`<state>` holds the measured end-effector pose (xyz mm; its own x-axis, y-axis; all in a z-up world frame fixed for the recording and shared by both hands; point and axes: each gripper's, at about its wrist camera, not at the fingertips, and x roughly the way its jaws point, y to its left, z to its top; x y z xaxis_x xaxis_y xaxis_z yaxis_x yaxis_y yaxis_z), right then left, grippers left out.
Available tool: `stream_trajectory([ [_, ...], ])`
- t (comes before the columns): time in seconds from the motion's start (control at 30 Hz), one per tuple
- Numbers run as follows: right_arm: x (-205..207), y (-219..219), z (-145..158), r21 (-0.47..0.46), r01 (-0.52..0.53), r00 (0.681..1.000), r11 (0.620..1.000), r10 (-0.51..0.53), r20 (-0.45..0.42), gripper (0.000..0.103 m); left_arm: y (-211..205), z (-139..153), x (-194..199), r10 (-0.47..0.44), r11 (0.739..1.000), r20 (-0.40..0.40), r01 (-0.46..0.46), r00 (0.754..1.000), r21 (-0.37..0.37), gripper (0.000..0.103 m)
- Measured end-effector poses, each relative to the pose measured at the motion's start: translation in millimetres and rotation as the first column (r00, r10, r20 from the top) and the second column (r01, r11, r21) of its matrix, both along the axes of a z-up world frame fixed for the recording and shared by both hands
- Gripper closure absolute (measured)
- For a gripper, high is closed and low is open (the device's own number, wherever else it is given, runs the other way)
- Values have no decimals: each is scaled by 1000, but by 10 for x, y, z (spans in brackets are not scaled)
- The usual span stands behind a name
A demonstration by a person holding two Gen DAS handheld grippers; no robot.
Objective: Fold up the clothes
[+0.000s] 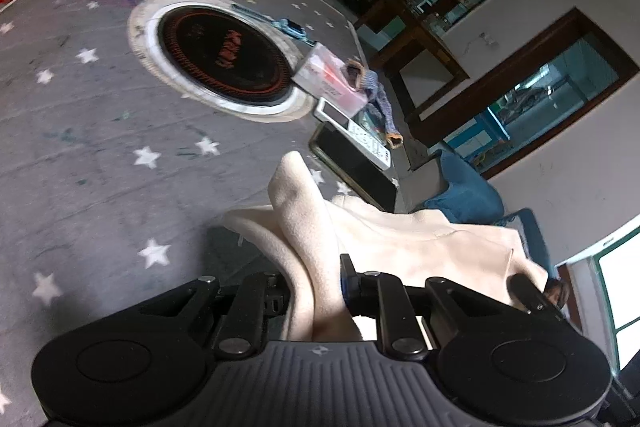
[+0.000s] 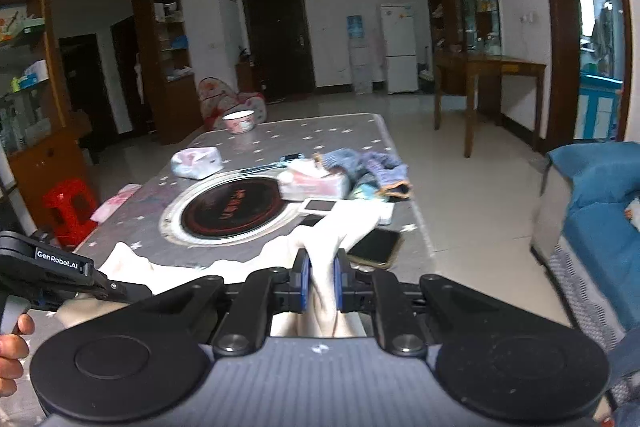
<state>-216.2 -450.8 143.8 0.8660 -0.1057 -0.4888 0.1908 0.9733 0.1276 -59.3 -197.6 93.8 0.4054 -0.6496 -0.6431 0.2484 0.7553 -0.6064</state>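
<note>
A cream fleece garment [image 1: 312, 227] hangs bunched over the near edge of the grey star-print table [image 1: 100, 155]. My left gripper [image 1: 316, 279] is shut on a fold of it; the cloth covers one finger. In the right wrist view the same cream garment [image 2: 336, 231] runs up between my blue-padded fingers [image 2: 303, 277]. My right gripper [image 2: 320, 277] is shut on it near the table's near edge. The left gripper [image 2: 64, 267] shows at the left of that view, held by a hand.
A round black induction hob [image 2: 232, 211] is set in the table's middle. Near the garment lie a dark phone [image 2: 376, 245], a white device [image 2: 320, 207], a tissue pack [image 2: 312, 183] and a blue knit garment [image 2: 372, 167]. A blue sofa [image 2: 600, 195] stands at the right.
</note>
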Motion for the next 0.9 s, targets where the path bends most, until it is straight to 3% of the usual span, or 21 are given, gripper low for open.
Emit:
stream_trajectory([
  [0.33, 102, -366, -92, -1, 64, 998, 998, -64, -11, 92, -548, -5, 128, -41, 996, 39, 38, 998, 79, 85],
  [0.9, 238, -597, -421, 5, 95, 993, 995, -95, -74, 92, -884, -219, 231, -64, 985, 47, 56, 997, 165, 85],
])
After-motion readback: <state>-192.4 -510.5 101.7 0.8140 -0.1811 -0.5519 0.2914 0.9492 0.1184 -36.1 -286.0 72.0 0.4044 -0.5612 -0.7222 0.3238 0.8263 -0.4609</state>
